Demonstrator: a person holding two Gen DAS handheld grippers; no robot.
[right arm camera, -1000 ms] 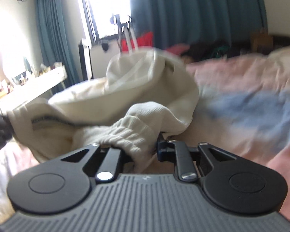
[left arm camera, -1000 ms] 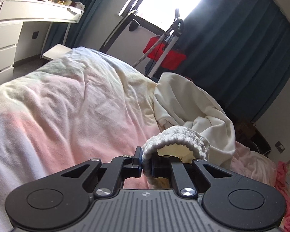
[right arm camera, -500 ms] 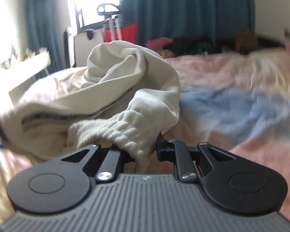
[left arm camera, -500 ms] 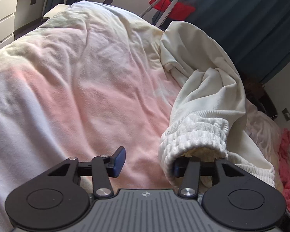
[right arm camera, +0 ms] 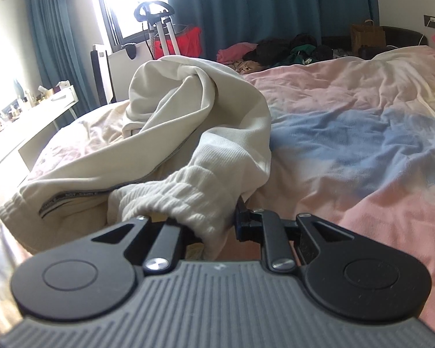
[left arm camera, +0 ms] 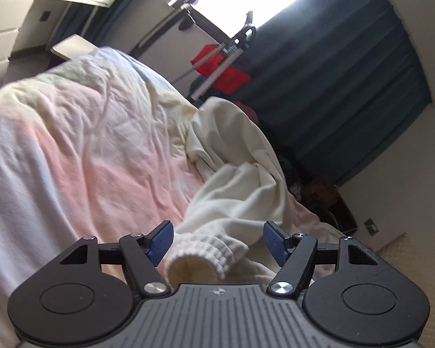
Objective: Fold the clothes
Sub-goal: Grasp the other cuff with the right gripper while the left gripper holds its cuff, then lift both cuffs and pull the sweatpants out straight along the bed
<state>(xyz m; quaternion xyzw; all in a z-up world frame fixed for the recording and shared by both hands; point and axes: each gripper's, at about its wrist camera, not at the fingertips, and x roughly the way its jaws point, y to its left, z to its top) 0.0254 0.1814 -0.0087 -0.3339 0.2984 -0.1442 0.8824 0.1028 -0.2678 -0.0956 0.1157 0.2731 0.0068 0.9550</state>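
- Cream sweatshirt (right arm camera: 188,121) lies bunched on the bed's pink-and-blue blanket (right arm camera: 348,133).
- Nearest to us, the left gripper (left arm camera: 217,242) has its jaws opening; one ribbed cuff (left arm camera: 201,253) sits between the blue pads (left arm camera: 159,242), touching neither that we can see.
- The right gripper (right arm camera: 214,223) is clamped on the other ribbed cuff (right arm camera: 188,200), fabric draped over its left finger.
- Beyond, we note the garment's body heaped up.
- Farthest: red bag (left arm camera: 220,71), teal curtains (right arm camera: 275,11), bright window.

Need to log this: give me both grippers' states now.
Left gripper: opening, cuff loose between the jaws.
Right gripper: shut on other cuff.
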